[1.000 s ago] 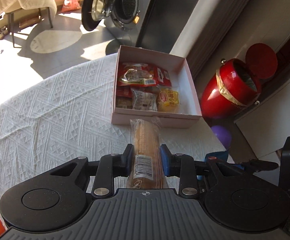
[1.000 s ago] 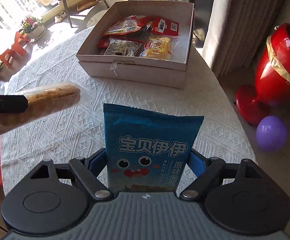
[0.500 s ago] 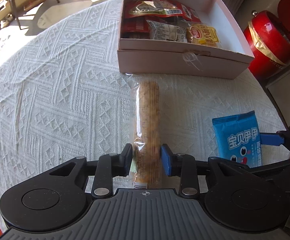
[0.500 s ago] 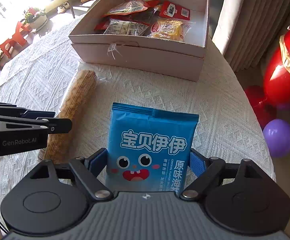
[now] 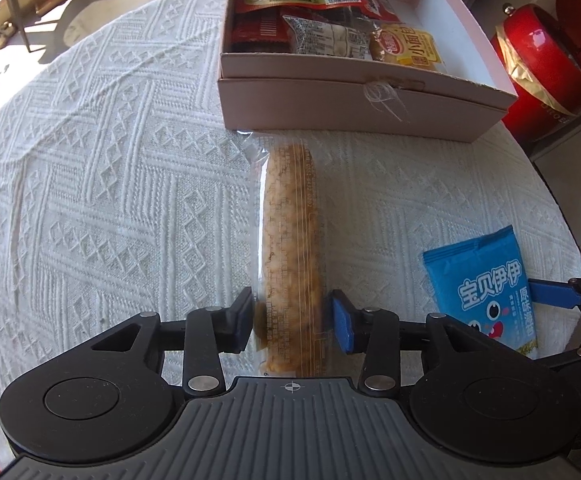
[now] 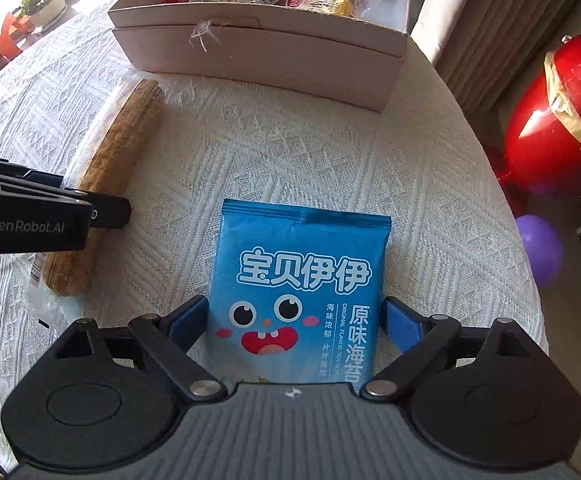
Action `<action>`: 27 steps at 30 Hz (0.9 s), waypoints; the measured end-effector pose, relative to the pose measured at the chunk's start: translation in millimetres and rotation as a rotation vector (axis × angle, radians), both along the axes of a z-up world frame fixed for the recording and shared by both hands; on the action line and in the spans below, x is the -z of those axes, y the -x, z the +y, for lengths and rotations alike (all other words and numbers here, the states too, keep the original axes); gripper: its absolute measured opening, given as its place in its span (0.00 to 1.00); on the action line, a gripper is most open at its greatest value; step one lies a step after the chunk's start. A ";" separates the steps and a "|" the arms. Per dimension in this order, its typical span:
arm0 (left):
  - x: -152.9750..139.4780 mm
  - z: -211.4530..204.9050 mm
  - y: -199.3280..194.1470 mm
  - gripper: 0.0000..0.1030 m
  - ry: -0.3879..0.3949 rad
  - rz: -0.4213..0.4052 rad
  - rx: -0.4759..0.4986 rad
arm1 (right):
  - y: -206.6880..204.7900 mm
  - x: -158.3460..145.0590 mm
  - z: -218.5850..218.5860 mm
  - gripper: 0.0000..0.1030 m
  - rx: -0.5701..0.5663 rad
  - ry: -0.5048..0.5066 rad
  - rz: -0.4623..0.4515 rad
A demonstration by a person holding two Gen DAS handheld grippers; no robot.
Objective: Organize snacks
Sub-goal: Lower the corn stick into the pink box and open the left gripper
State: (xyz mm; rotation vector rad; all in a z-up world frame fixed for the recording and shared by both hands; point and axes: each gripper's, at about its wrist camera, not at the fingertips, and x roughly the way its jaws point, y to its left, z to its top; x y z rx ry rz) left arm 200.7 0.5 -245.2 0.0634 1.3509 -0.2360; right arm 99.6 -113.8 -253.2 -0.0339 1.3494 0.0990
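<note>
A long golden snack bar in a clear wrapper [image 5: 292, 224] lies on the white tablecloth, pointing at the pink box [image 5: 350, 104]. My left gripper [image 5: 292, 320] straddles its near end; the jaws are opening, and a gap shows at the right pad. In the right wrist view the bar [image 6: 122, 136] lies at the left. A blue seaweed packet [image 6: 302, 292] lies flat between the pads of my right gripper [image 6: 294, 320], whose jaws are also opening, with gaps on both sides. The same packet [image 5: 478, 276] shows right of the bar. The box [image 6: 250, 52] holds several snack packs.
The round table's edge [image 6: 502, 216] curves close on the right. Beyond it stand a red urn-like bin [image 6: 562, 128], a purple ball [image 6: 540, 250] on the floor and a curtain [image 6: 490, 20]. The white cloth [image 5: 110, 200] spreads wide to the left.
Both grippers have come down to the table. The bar, held in the air a second ago, now lies on the cloth. Both pairs of jaws have spread off their snacks.
</note>
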 end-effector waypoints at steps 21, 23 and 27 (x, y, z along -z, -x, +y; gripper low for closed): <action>-166.7 -9.1 -39.1 0.33 0.261 -0.386 -0.030 | 12.0 -75.7 -48.0 0.80 0.040 -0.143 -0.125; -158.7 -11.4 -67.7 0.34 0.332 -0.415 -0.050 | 8.3 -81.6 -46.0 0.80 0.042 -0.148 -0.141; -124.4 -11.2 -106.9 0.35 0.337 -0.428 -0.102 | -0.4 -88.1 -42.6 0.80 0.034 -0.141 -0.173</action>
